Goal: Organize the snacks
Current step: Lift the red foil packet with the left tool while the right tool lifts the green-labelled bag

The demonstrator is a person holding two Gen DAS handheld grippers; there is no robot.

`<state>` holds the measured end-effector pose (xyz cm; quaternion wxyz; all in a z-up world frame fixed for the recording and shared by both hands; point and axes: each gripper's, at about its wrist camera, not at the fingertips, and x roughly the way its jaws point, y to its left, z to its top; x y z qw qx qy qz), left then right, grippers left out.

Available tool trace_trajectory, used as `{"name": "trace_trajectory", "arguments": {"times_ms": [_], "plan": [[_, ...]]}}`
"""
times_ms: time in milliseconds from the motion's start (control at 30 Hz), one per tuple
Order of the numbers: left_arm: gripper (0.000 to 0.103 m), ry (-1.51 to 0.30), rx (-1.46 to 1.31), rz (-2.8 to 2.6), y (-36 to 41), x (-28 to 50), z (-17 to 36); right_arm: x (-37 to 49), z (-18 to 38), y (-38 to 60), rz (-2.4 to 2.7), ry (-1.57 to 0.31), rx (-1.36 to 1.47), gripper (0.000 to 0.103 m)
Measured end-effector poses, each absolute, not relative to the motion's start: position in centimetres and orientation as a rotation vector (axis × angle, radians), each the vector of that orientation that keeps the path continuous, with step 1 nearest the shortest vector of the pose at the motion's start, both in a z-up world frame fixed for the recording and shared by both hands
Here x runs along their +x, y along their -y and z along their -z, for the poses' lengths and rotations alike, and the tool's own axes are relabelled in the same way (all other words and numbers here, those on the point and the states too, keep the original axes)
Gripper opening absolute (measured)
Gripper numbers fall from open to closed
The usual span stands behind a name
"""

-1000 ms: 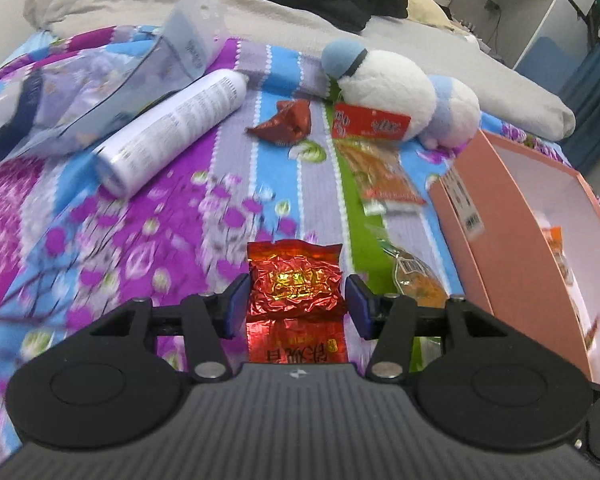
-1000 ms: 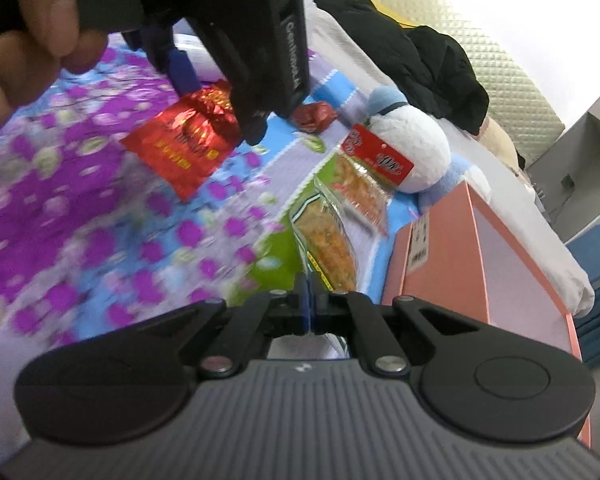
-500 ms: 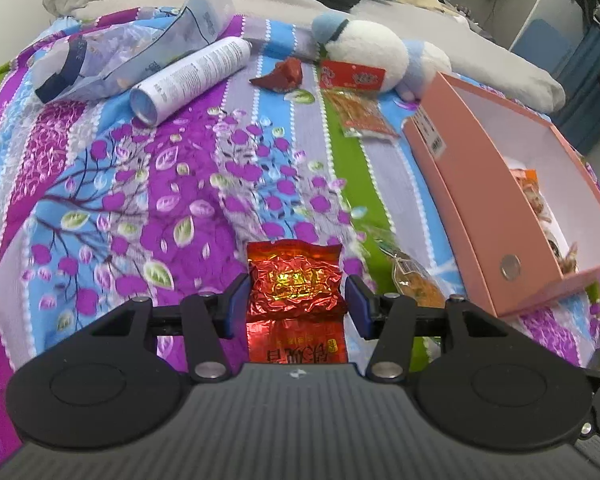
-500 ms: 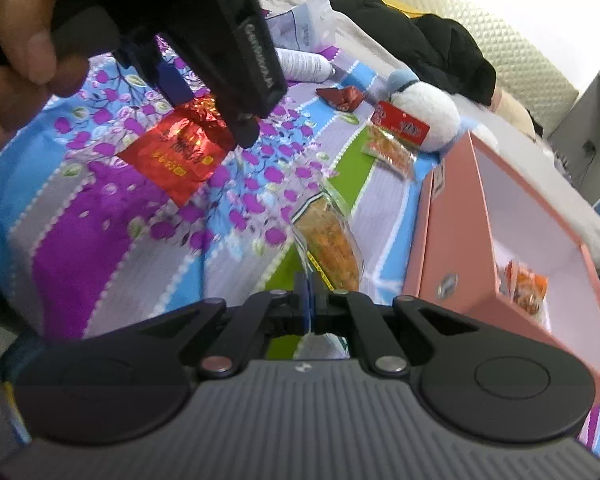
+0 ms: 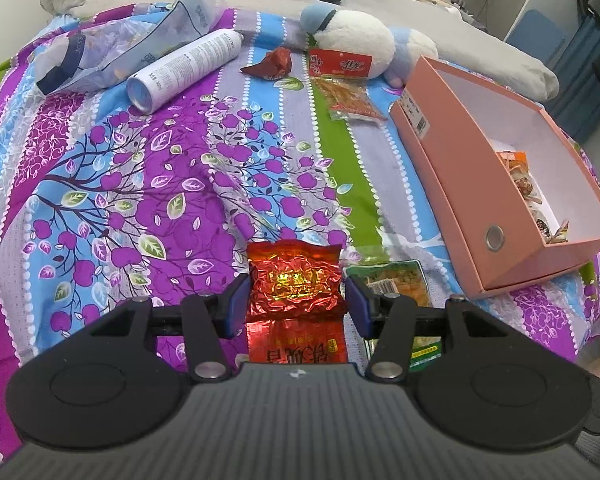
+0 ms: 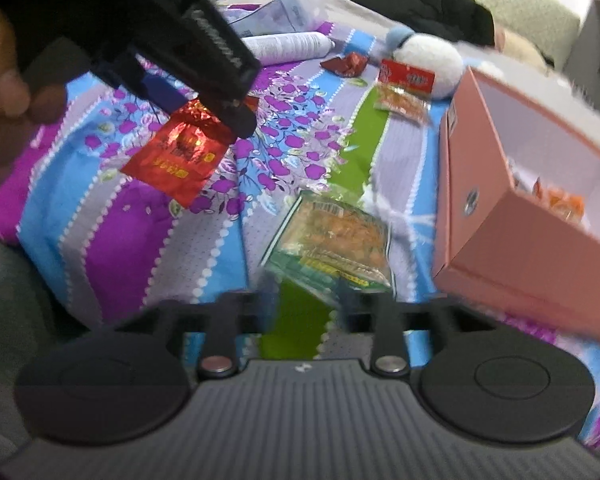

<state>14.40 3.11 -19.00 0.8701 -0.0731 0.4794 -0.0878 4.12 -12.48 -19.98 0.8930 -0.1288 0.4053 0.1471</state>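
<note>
Red foil packet gripped, green packet released

The red foil packet (image 5: 296,286) is clamped at lower centre by the left gripper (image 5: 296,300). The right gripper (image 6: 302,312) is spread open; the green snack packet (image 6: 334,246) is seen mid-frame, left of the pink box (image 6: 512,240).

The bedspread (image 5: 148,184) is loud: purple, blue, grey and green stripes with white dotted lines, purple trees and pale green leaves. The foil snack packet (image 5: 296,284) is shiny red with gold print. The box (image 5: 472,184) is salmon pink outside, white inside. The plush toy (image 5: 356,42) is white with light blue bits. The spray can (image 5: 188,66) is white with dark text. The clear packet (image 6: 336,240) has green edging and orange stuff inside. Both claws are black, and the left claw (image 5: 296,306) has blue pads (image 5: 236,304).
</note>
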Motion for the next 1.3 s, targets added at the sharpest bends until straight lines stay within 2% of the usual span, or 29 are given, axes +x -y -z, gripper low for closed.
{"name": "trace_trajectory", "arguments": {"times_ms": [33,67,400,1100,1233,1300], "plan": [[0.057,-1.003,-0.152,0.184,-3.1,14.4,19.0,4.1,20.0,12.8,-0.307,-0.841,-0.231,0.078],[0.057,-1.004,-0.151,0.185,-3.1,14.4,19.0,4.1,20.0,13.1,-0.307,-0.839,-0.196,0.083],[0.057,-1.024,-0.157,0.182,-3.3,14.9,19.9,5.4,20.4,15.6,-0.187,-0.808,0.003,0.083],[0.057,-1.072,-0.147,0.235,-4.6,17.0,21.9,10.0,23.8,15.7,-0.109,-0.906,0.098,0.083],[0.057,-1.073,-0.133,0.246,-4.9,17.2,21.9,11.2,24.4,14.8,-0.113,-0.922,0.063,0.085],[0.057,-1.070,-0.125,0.253,-5.0,17.4,21.9,11.7,24.9,14.4,-0.101,-0.941,0.035,0.089]]}}
